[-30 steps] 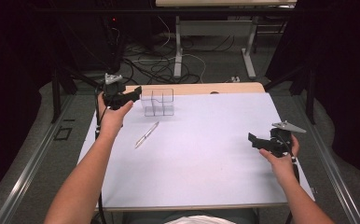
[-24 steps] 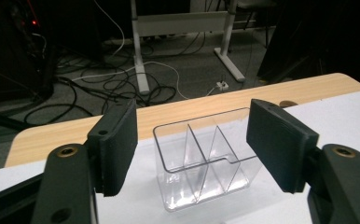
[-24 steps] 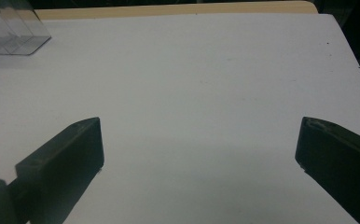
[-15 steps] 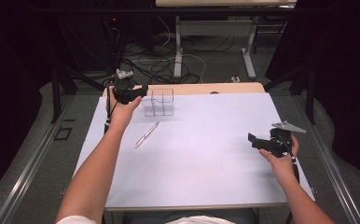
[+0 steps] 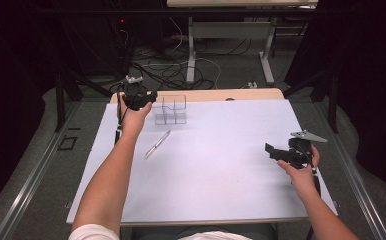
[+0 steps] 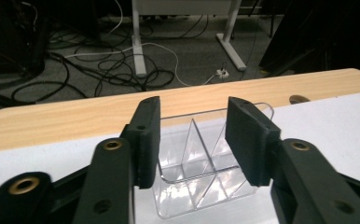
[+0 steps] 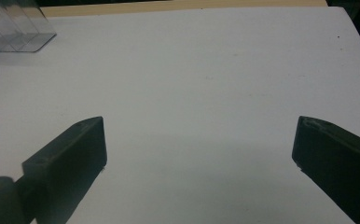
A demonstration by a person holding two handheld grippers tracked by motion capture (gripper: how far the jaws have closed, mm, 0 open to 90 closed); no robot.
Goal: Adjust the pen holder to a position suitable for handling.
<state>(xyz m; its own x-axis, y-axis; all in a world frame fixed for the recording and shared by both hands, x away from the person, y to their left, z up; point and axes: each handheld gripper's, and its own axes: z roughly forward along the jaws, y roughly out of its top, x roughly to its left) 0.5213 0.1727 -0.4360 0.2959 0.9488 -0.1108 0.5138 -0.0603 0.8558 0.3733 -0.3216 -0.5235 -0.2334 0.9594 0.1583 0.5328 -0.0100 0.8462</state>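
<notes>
The left gripper (image 6: 192, 140), jaws apart and just now closing, frames the clear divided holder (image 6: 201, 172) just ahead without touching it (the pen (image 5: 157, 144) lies nearer the person); beyond runs the table's wooden edge (image 6: 75, 116). The right gripper (image 7: 199, 154) gapes over bare white surface (image 7: 206, 70)

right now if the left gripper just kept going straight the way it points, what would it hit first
Most likely the clear divided holder: the left gripper points straight at it, jaws either side of its near end, not yet pressing. Depth is hard to judge.
</notes>
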